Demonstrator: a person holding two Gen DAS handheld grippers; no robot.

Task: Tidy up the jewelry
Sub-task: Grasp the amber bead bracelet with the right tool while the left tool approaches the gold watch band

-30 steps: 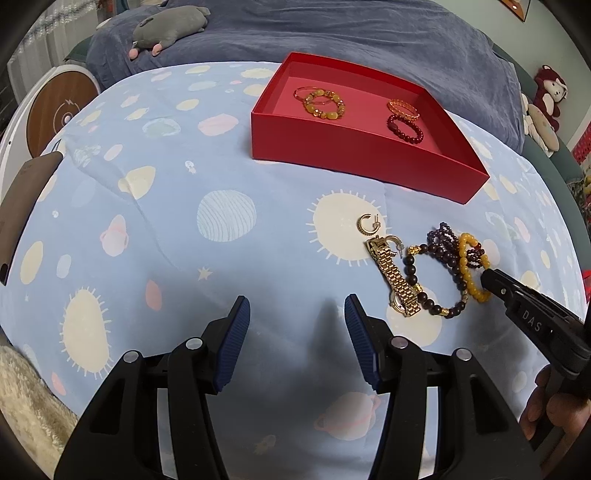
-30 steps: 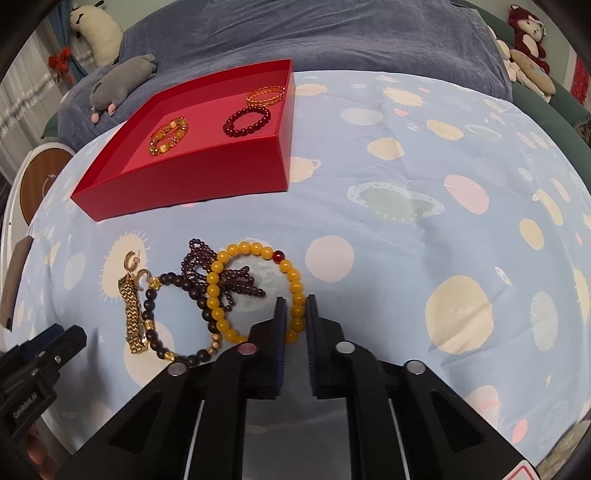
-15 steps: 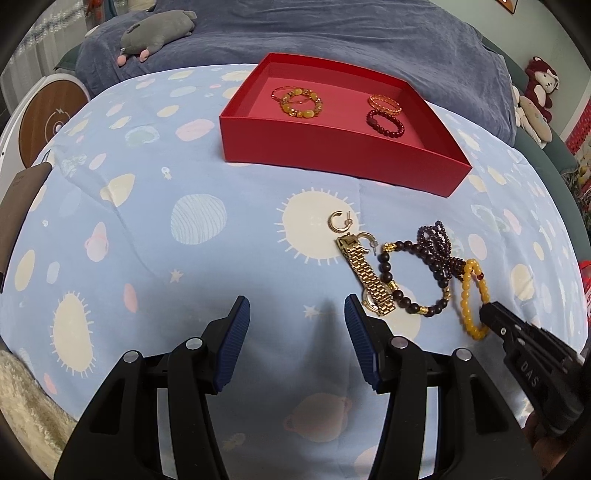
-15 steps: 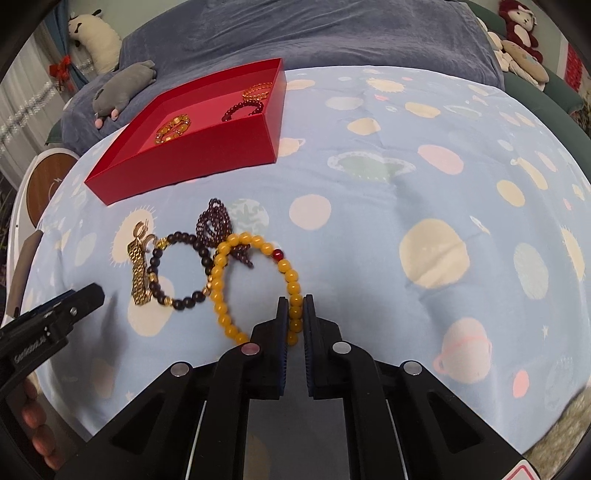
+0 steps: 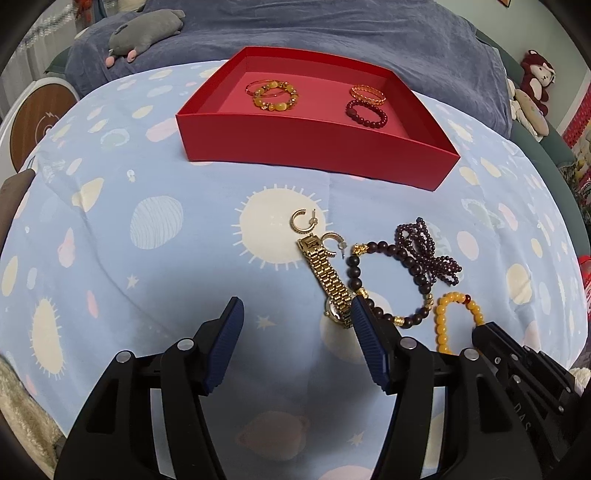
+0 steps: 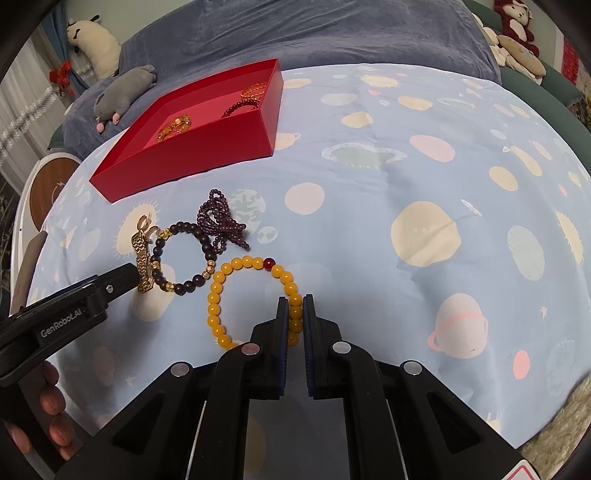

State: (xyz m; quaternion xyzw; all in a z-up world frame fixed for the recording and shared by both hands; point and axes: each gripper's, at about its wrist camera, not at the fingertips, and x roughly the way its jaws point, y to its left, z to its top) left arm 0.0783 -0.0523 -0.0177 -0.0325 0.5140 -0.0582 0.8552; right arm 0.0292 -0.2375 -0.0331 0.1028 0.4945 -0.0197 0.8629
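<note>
- Right claw clamped on the near-right arc of the yellow bead bracelet, pads pinching a few beads; rest of the loop lying flat on the bedsheet, spread out to the left and far side of the pads.
- Left claw wide open, gripping nothing, hovering just left of the gold watch.
- Bracelet well apart from the red tray, which sits far and to the left on the bed; right claw clearly the nearer one, already on it.
- Likely next: lift and carry far-left over the tray's near wall; loop hanging from one pinch point, so probably some swing.
- Just left of the yellow loop: dark bead bracelet, close to touching it; a risk of snagging on the lift.
- Beyond that: purple bead strand bunched up, watch lying lengthwise near-to-far, two gold hoop earrings at its far end.
- Already in the tray: amber bead bracelet, gold bangle, dark red bracelet.
- Far edge: grey plush toy on a blue blanket.
</note>
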